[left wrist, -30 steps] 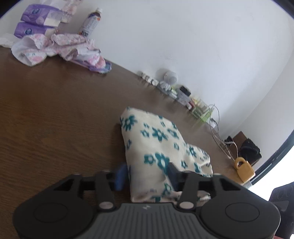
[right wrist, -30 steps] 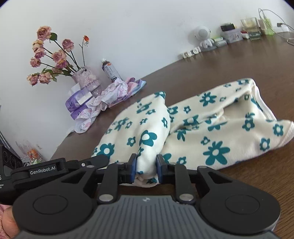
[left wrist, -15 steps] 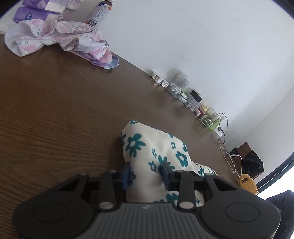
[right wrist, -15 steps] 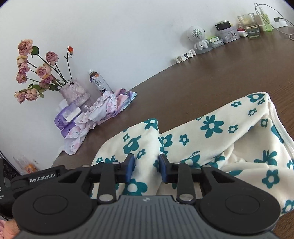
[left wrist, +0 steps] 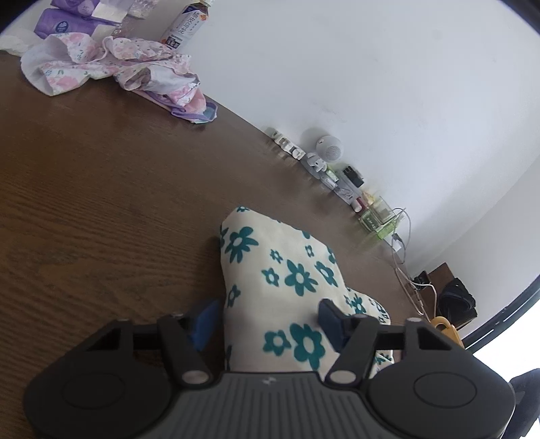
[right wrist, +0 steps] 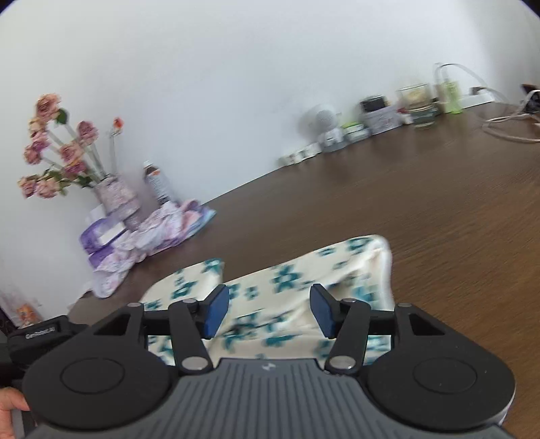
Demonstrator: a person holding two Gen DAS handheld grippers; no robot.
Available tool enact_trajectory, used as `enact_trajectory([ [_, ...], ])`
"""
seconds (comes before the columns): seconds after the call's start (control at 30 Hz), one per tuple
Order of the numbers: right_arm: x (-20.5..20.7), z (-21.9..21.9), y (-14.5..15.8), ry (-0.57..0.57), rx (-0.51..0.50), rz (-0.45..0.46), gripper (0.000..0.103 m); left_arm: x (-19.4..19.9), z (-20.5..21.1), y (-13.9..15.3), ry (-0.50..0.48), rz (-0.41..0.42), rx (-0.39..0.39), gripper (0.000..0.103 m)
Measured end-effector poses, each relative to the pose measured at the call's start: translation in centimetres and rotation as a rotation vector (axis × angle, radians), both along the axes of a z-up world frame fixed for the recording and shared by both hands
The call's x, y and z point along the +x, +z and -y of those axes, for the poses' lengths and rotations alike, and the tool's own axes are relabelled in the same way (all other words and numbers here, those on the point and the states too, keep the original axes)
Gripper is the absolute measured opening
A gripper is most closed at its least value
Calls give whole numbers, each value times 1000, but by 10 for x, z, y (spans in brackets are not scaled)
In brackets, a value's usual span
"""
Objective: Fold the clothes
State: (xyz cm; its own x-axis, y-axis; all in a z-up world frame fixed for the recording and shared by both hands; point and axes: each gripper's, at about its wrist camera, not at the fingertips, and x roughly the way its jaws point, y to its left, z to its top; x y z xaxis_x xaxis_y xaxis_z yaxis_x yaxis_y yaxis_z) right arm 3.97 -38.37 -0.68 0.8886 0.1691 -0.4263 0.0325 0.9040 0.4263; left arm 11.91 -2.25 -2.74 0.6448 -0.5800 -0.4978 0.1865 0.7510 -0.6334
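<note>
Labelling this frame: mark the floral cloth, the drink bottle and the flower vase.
floral cloth [left wrist: 290, 270], left wrist view, middle of its upper face.
drink bottle [left wrist: 182, 25], left wrist view, on the label.
flower vase [right wrist: 116, 197], right wrist view, on its body.

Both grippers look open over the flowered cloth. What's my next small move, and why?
Probably draw both grippers back off the flowered cloth. The left gripper and right gripper each have their fingers spread with nothing clamped, and the cloth lies as a folded bundle on the table. Then pick the next edge to fold, perhaps the loose end.
</note>
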Motion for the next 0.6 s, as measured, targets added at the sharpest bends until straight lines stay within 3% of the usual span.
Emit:
enact_trajectory([
  [0.07, -7, 15, -5, -28, 8, -6, 55, 3, 0, -1, 6, -12, 3, 44],
  [0.17, -18, 36, -12, -58, 23, -16, 58, 5, 5, 4, -13, 13, 77, 32],
  [0.23, -22, 45, -18, -64, 32, -26, 58, 2, 16, 15, -35, 69, 173, 26],
  [0.4, -20, 47, -28, 1, 61, -42, 58, -2, 47, 47, -89, 196, 392, 25],
  [0.6, -19, 44, -36, 86, 100, -44, 58, -14, 106, 70, -187, 364, 714, 25],
])
